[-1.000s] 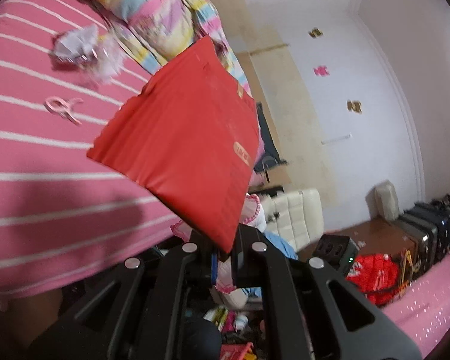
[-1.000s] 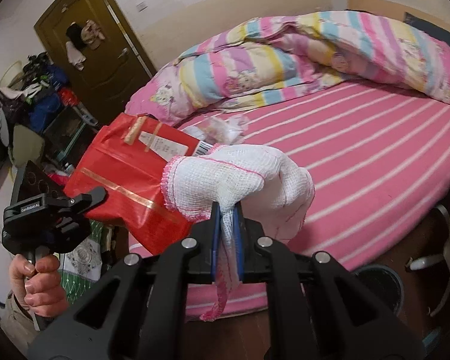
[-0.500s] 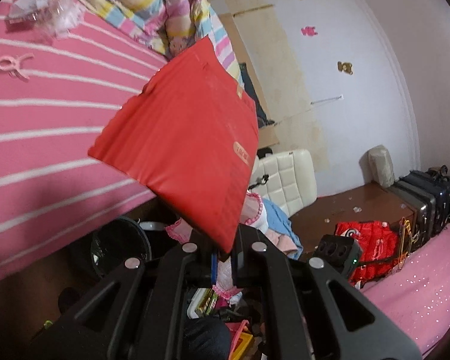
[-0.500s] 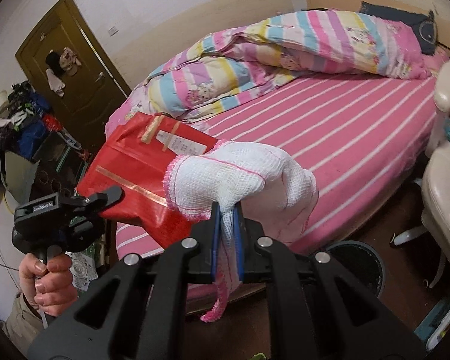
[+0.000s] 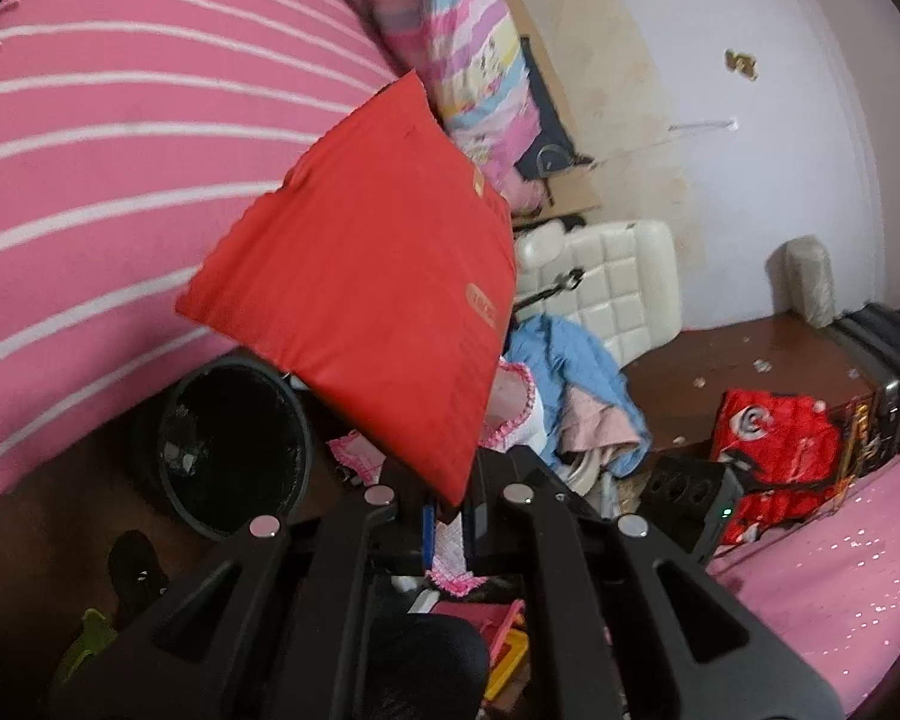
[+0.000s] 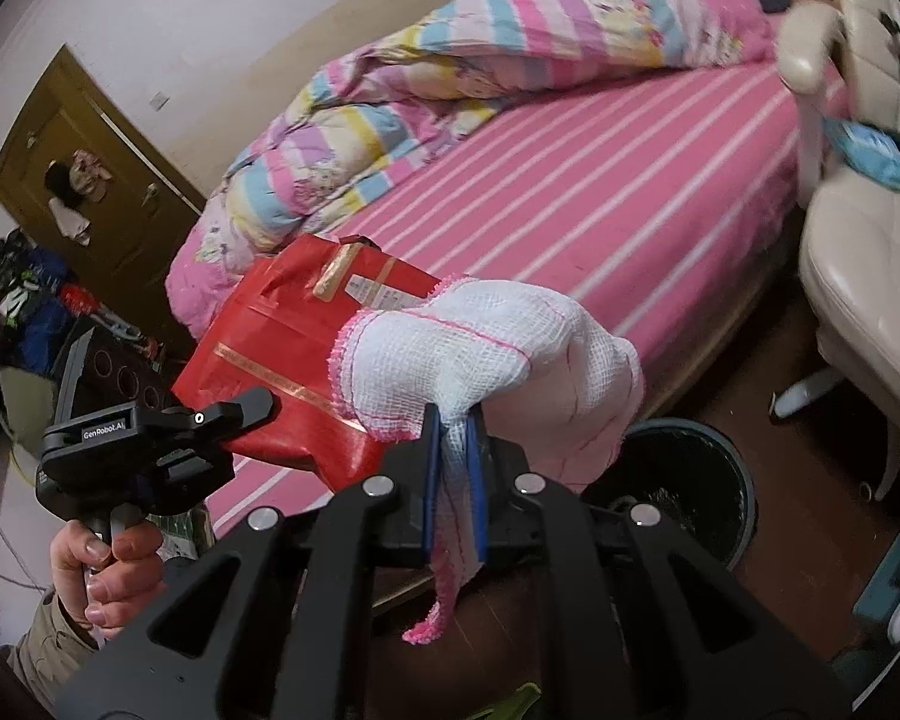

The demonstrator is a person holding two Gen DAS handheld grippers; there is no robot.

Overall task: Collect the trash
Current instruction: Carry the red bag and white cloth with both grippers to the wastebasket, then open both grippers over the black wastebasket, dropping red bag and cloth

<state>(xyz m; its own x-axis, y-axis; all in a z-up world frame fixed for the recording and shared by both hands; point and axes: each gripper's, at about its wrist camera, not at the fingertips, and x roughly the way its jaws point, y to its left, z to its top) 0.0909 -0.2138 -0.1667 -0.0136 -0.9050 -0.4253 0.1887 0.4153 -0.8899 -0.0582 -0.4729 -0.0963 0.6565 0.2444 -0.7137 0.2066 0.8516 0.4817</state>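
My left gripper (image 5: pixel 450 504) is shut on a corner of a flat red mailer bag (image 5: pixel 366 300) and holds it in the air beside the bed. The bag also shows in the right wrist view (image 6: pixel 294 360), with the left gripper (image 6: pixel 252 408) clamped on it. My right gripper (image 6: pixel 453 468) is shut on a white gauze cloth with pink edging (image 6: pixel 486 354), which bulges above the jaws. A black round trash bin (image 5: pixel 234 444) stands on the floor at the bed's foot, below both loads; it also shows in the right wrist view (image 6: pixel 690 480).
The pink striped bed (image 6: pixel 600 180) carries a rumpled striped quilt (image 6: pixel 450 72). A cream chair (image 6: pixel 864 276) stands right of the bin. Clothes (image 5: pixel 576 384), a red bag (image 5: pixel 774 444) and suitcases (image 5: pixel 894 372) crowd the floor. A brown door (image 6: pixel 78 180) is at the far left.
Both grippers have swung away from the bed surface toward its foot with their loads. The black bin has come into view below them. Both grips are unchanged.
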